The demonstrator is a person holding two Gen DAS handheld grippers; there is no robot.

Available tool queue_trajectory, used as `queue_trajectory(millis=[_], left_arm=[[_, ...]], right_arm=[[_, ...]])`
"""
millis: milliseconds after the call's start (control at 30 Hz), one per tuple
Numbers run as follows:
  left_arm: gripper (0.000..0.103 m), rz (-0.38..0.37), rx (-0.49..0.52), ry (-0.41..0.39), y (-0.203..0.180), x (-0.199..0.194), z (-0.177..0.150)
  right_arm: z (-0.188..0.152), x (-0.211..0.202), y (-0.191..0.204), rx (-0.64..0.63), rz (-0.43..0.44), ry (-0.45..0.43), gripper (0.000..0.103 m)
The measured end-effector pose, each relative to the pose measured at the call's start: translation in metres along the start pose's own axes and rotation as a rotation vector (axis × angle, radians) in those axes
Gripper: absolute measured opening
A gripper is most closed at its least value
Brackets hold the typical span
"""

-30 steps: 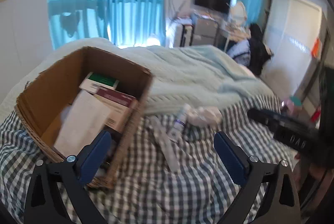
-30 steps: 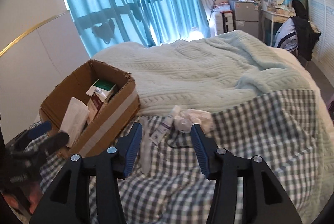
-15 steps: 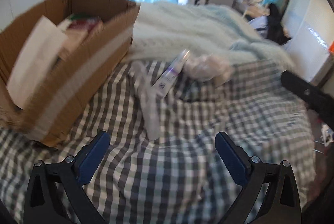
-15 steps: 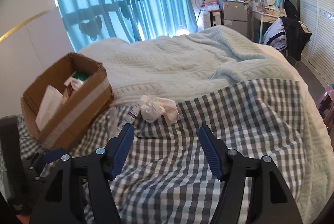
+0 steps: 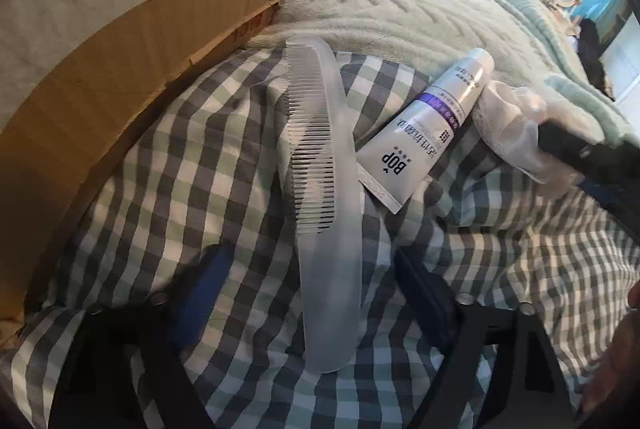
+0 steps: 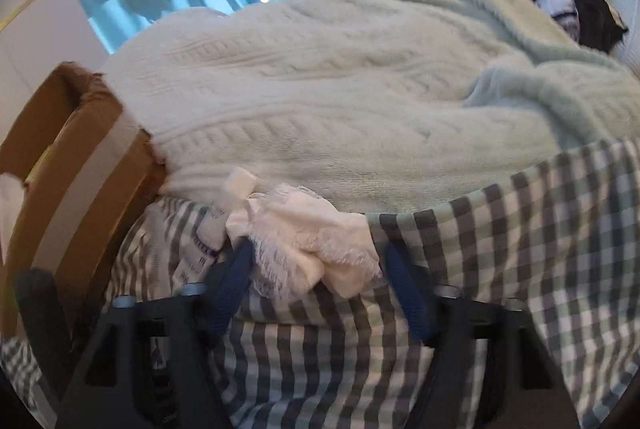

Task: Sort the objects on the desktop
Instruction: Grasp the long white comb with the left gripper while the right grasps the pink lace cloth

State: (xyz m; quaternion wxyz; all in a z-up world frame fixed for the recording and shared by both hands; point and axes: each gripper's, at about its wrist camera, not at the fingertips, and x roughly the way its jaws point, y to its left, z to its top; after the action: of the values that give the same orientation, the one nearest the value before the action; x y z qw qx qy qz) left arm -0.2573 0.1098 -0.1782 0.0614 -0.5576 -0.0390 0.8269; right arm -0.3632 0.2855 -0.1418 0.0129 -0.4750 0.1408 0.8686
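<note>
A frosted white comb (image 5: 320,197) lies on the checked sheet, with a white BOP tube (image 5: 428,133) to its right and a crumpled white cloth (image 5: 516,133) beyond the tube. My left gripper (image 5: 312,269) is open, low over the sheet, its fingers either side of the comb's handle. My right gripper (image 6: 316,265) is open, its fingers either side of the white cloth (image 6: 304,241); the tube (image 6: 208,237) lies just left of it. The right gripper's dark finger shows in the left wrist view (image 5: 576,149) on the cloth.
A cardboard box (image 5: 120,29) stands at the left, close to the comb; it also shows in the right wrist view (image 6: 68,165). A pale knitted blanket (image 6: 360,89) is heaped behind the objects. The checked sheet (image 6: 540,249) spreads to the right.
Both grippers have dropped down and forward to the sheet. The left now straddles the comb and the right now straddles the white cloth. Both jaws stay open.
</note>
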Motion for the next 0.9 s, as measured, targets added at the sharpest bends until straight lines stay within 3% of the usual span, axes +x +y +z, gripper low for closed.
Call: queue_trajectory(millis=[100,200,300,467,500,900], left_arm=[[0.05,-0.032,0.073,-0.002,-0.007,-0.007,-0.002],[0.031,-0.035,0.131,-0.02,-0.012,-0.018,-0.01],[0.023,-0.062,0.134,-0.02,-0.006,-0.03,-0.017],[0.02,-0.13,0.119,-0.017,0.013,-0.056,-0.03],[0.005,-0.135,0.122,-0.023,0.015,-0.063,-0.032],[0.003,-0.228,0.166,-0.133,0.026,-0.14,-0.032]], right_arm=[[-0.007,-0.006,0.001,-0.022,-0.003,0.002,0.018],[-0.019,-0.024,0.003,-0.013,-0.012,-0.02,0.017],[-0.03,-0.04,0.003,-0.001,-0.002,-0.018,0.016],[-0.054,-0.08,0.009,0.0,0.002,-0.03,0.016],[-0.057,-0.087,0.011,-0.007,0.0,-0.036,0.016],[-0.046,-0.176,0.081,-0.088,0.072,-0.182,0.016]])
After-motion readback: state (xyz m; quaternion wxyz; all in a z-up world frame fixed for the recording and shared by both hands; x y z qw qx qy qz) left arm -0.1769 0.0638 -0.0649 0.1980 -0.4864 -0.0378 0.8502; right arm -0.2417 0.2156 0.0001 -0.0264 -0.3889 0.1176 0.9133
